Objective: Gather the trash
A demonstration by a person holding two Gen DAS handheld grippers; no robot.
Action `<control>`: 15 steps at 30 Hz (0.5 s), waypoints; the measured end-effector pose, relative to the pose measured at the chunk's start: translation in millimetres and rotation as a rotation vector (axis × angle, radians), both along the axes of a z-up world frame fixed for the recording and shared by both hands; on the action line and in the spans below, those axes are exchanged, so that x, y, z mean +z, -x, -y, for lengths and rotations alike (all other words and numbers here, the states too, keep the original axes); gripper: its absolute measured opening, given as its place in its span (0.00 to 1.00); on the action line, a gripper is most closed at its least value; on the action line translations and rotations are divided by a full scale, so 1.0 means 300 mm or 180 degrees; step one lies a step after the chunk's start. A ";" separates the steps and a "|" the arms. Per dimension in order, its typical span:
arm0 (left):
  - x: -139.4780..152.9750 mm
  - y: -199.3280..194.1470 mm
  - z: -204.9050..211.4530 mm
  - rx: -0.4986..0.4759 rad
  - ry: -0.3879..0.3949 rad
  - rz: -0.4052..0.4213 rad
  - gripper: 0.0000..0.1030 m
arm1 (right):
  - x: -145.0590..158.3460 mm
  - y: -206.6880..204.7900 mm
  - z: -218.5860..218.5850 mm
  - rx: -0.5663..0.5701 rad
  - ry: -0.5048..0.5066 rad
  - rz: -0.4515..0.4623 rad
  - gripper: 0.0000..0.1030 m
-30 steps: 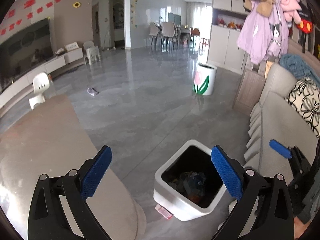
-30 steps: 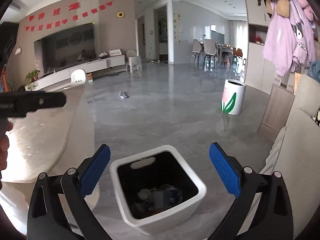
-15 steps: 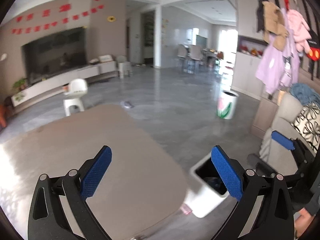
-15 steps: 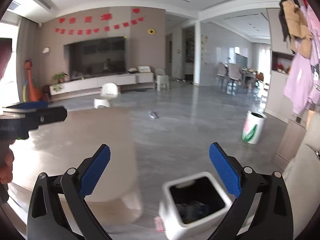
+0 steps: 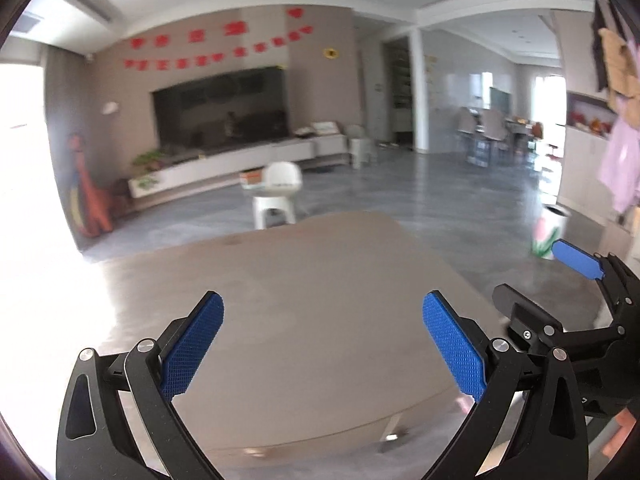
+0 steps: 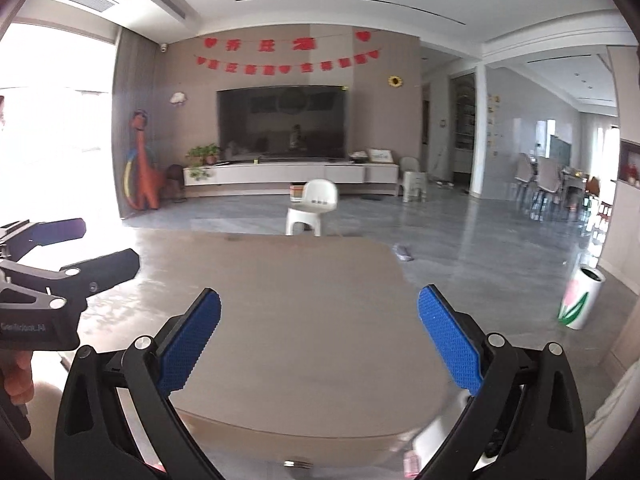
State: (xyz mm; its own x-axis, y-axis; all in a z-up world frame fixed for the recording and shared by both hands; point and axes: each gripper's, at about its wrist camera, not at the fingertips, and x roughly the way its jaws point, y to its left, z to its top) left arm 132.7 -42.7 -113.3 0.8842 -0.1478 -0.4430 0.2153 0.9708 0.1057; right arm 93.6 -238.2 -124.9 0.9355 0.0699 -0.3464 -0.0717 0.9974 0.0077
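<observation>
My left gripper is open and empty above the beige coffee table. My right gripper is also open and empty above the same table. The right gripper shows at the right edge of the left wrist view, and the left gripper shows at the left edge of the right wrist view. A small pink scrap lies on the floor below the table's front edge, blurred. A small grey item lies on the floor beyond the table. The white trash bin is out of view.
A white child's chair stands beyond the table's far edge. A TV console runs along the far wall. A white tulip-printed bin stands on the floor at right. Dining chairs are far right. A dinosaur toy stands at left.
Both grippers have swung left and up, away from the white trash bin, which has left both views. The coffee table now fills the foreground. Both grippers stay open.
</observation>
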 end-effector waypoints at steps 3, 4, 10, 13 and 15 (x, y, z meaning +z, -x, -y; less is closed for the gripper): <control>0.010 0.013 -0.097 0.0203 -0.0053 0.0030 0.95 | 0.005 -0.026 -0.085 0.0093 -0.0054 -0.0037 0.95; 0.011 0.017 -0.126 0.0277 -0.0072 0.0050 0.95 | 0.008 -0.031 -0.112 0.0123 -0.0053 -0.0043 0.95; 0.016 0.017 -0.312 0.0603 0.0096 -0.0067 0.95 | 0.030 -0.064 -0.267 0.0271 0.0021 -0.0052 0.95; 0.013 0.005 -0.392 0.0662 0.0230 -0.0134 0.95 | 0.036 -0.077 -0.334 0.0344 0.0062 -0.0057 0.95; 0.010 0.001 -0.443 0.0735 0.0301 -0.0133 0.95 | 0.042 -0.091 -0.378 0.0384 0.0111 -0.0059 0.95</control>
